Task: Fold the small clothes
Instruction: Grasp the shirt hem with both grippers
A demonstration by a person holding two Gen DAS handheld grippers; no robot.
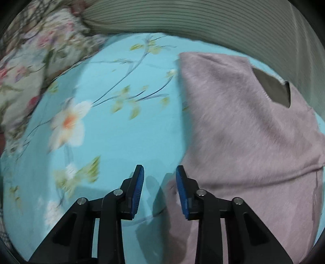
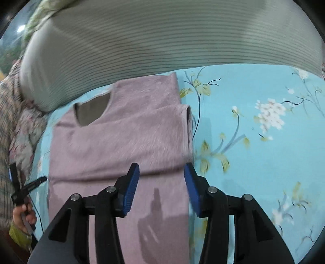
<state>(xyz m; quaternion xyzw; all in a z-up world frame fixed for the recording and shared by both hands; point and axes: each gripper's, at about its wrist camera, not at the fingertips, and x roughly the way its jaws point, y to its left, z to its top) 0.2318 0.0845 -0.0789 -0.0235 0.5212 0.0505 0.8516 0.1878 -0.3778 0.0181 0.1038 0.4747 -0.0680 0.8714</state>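
- Left wrist view: the left tool (image 1: 160, 172) hangs over a bed covered by a turquoise sheet (image 1: 113, 142) printed with white blossoms and thin branches, its two blue pads (image 1: 139, 188) parted by a narrow gap with nothing between them.
- The right-hand pad sits at the near left edge of a fuzzy mauve sweater (image 1: 243, 142), which lies flat on the sheet and fills the right half of this view (the left-hand pad is over bare sheet).
- The sweater's neck opening (image 1: 272, 87) shows grey lining toward the far right.
- A flowered quilt (image 1: 30, 67) is bunched at the upper left, and a grey ribbed headboard (image 1: 203, 18) runs across the top; much of this view is blurred.
- Right wrist view: the right tool (image 2: 161, 171) is poised above the lower half of the sweater (image 2: 126, 138), its pads spread moderately wide and gripping nothing.
- One sleeve (image 2: 158, 121) is folded across the chest, making a crosswise fold just beyond the tool's tips; the sweater's right edge lies close to the right-hand pad.
- The neck opening (image 2: 91, 109) points toward the headboard (image 2: 162, 40), with open sheet (image 2: 254, 162) to the right.
- At the far left edge, a hand (image 2: 24, 213) grips the handle of the left tool (image 2: 14, 172) (seen only small and edge-on), beside the sweater's left side.
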